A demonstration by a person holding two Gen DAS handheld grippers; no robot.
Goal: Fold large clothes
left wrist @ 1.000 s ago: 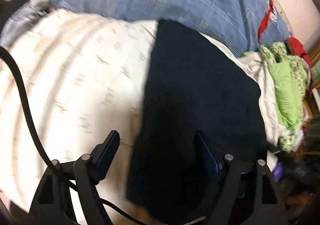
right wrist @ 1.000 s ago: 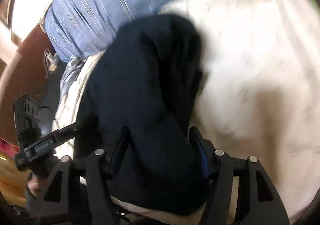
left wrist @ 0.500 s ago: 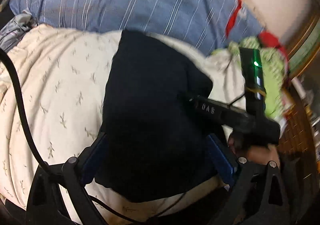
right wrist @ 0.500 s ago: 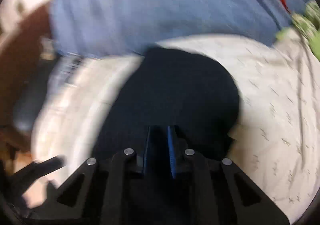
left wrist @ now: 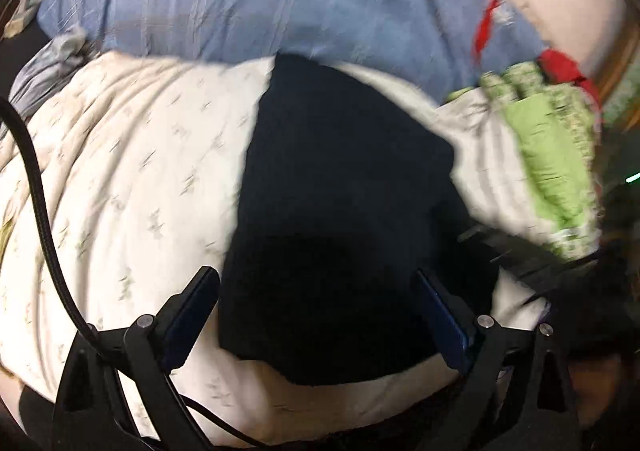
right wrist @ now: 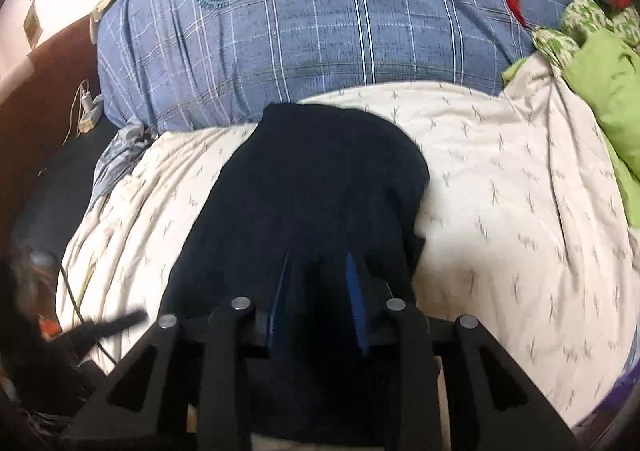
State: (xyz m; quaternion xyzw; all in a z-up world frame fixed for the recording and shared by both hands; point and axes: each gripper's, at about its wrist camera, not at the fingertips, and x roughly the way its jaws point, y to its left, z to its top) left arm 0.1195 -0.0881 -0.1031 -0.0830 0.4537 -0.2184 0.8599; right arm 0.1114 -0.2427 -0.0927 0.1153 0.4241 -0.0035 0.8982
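A dark navy garment lies folded on the cream patterned bedspread. It also shows in the right wrist view. My left gripper is open, its jaws spread wide over the garment's near end, holding nothing. My right gripper has its blue-padded jaws a little apart over the garment's near part, with dark cloth between and below them; a grip on the cloth is not clear.
A blue plaid duvet is bunched at the far side of the bed. Green and floral bedding and red cloth lie at the right. A black cable runs along the left.
The right gripper's jaws have parted slightly from nearly shut. The left gripper stays open and has shifted left over the garment. The right gripper's body has left the left wrist view.
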